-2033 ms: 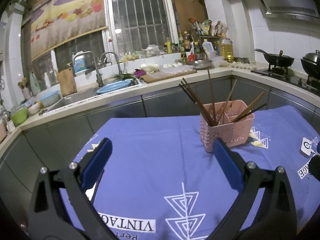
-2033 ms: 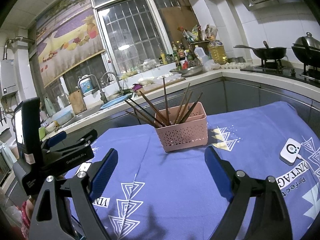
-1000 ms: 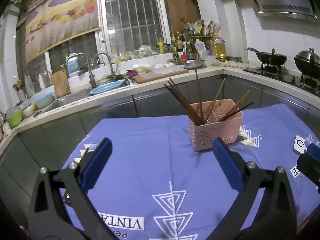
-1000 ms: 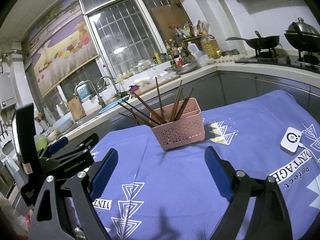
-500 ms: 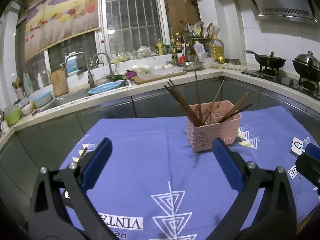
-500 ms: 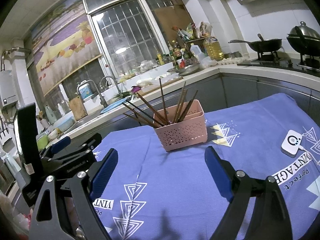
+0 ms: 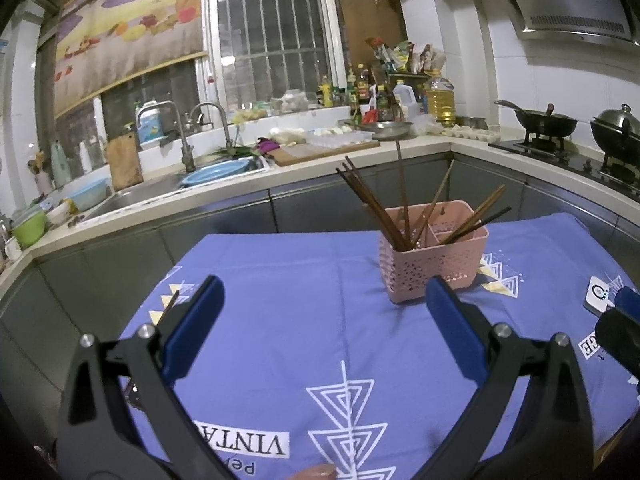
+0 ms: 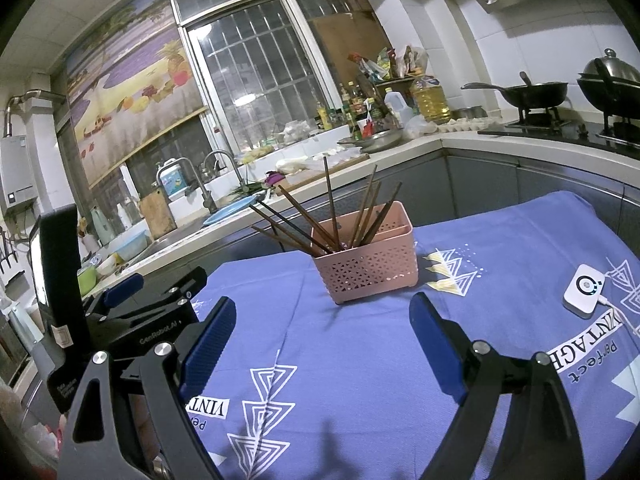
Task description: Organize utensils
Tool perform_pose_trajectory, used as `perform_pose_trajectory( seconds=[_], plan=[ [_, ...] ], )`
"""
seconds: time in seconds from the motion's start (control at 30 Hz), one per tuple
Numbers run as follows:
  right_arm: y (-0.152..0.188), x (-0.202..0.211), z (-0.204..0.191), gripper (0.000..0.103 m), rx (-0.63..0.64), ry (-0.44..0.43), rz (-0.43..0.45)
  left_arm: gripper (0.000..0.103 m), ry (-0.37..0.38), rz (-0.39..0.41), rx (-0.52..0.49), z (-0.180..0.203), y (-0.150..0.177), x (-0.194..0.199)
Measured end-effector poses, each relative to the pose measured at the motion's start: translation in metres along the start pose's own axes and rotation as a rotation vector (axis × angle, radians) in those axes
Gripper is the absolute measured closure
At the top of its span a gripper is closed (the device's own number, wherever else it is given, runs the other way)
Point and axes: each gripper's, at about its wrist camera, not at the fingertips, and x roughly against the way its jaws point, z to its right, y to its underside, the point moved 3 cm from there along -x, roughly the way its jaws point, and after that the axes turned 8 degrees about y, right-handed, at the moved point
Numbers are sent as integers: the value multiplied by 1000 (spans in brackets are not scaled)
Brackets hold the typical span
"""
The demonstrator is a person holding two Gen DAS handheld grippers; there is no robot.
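A pink perforated basket (image 7: pixel 434 258) (image 8: pixel 368 264) stands on the blue tablecloth, and several brown chopsticks (image 7: pixel 376 204) (image 8: pixel 304 220) lean out of it. My left gripper (image 7: pixel 323 286) is open above the cloth, short of the basket, with nothing between its blue pads. My right gripper (image 8: pixel 322 304) is also open and empty, with the basket just beyond its fingertips. In the right wrist view the left gripper (image 8: pixel 168 280) shows at the left. A thin brown stick (image 7: pixel 172 306), probably a chopstick, lies on the cloth by the left gripper's left finger.
A small white device (image 8: pixel 584 288) (image 7: pixel 598 294) with a cable lies on the cloth at the right. The tablecloth (image 7: pixel 300 280) ends at the table's far edge. Beyond a gap run steel cabinets, a sink (image 7: pixel 132 196) and a stove with a wok (image 8: pixel 532 94).
Both grippers stay open and almost still. In the left wrist view the basket sits slightly further left than two seconds ago.
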Motion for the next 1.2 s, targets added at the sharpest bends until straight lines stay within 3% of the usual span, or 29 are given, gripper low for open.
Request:
perform_pose_trajectory(
  seconds=[0.1, 1.2],
  plan=[
    [0, 0, 0, 16, 0, 0, 1, 6, -25, -8, -1, 0, 2, 0],
    [0, -1, 3, 16, -2, -2, 0, 6, -3, -18, -12, 8, 4, 0]
  ],
)
